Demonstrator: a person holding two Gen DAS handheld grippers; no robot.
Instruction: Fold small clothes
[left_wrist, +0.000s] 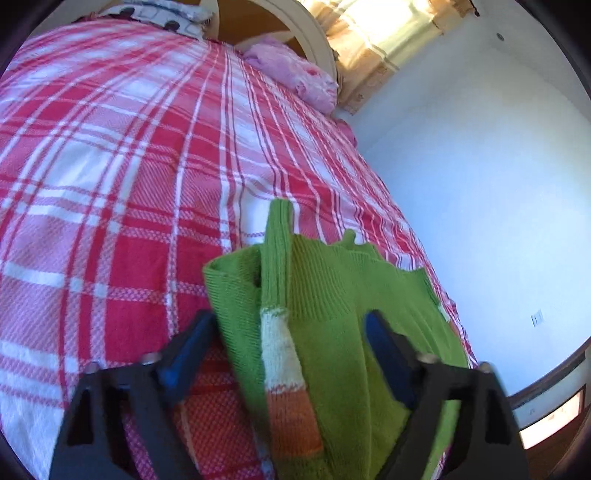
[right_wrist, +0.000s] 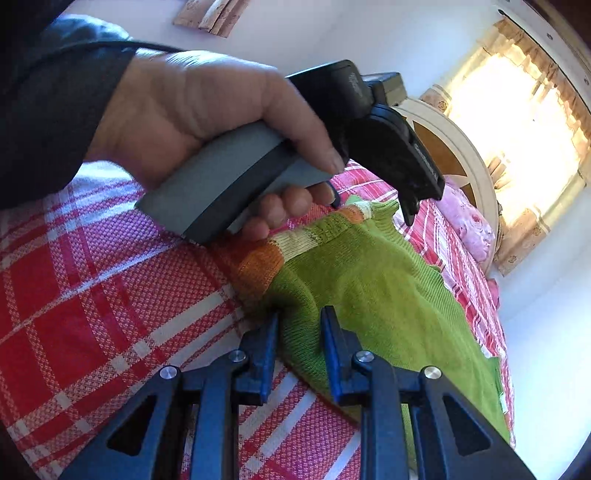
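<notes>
We see one green sweater (left_wrist: 325, 295) lying on the red and white checked bedspread (left_wrist: 110, 184), close to the bed's edge beside the white wall (left_wrist: 480, 184); toward the other side the cover is wide and free. The sweater is ribbed knit, with one folded sleeve striped in cream and orange. At the head of the bed lie two pillows, one pink (left_wrist: 295, 74) and one with a dark pattern (left_wrist: 155, 11). Our left gripper (left_wrist: 291, 325) stands apart over the sweater, its pads not pressing the cloth. Our right gripper (right_wrist: 299, 317) is clenched on a fold of the sweater. A hand (right_wrist: 207, 122) holds the left tool's grey handle.
</notes>
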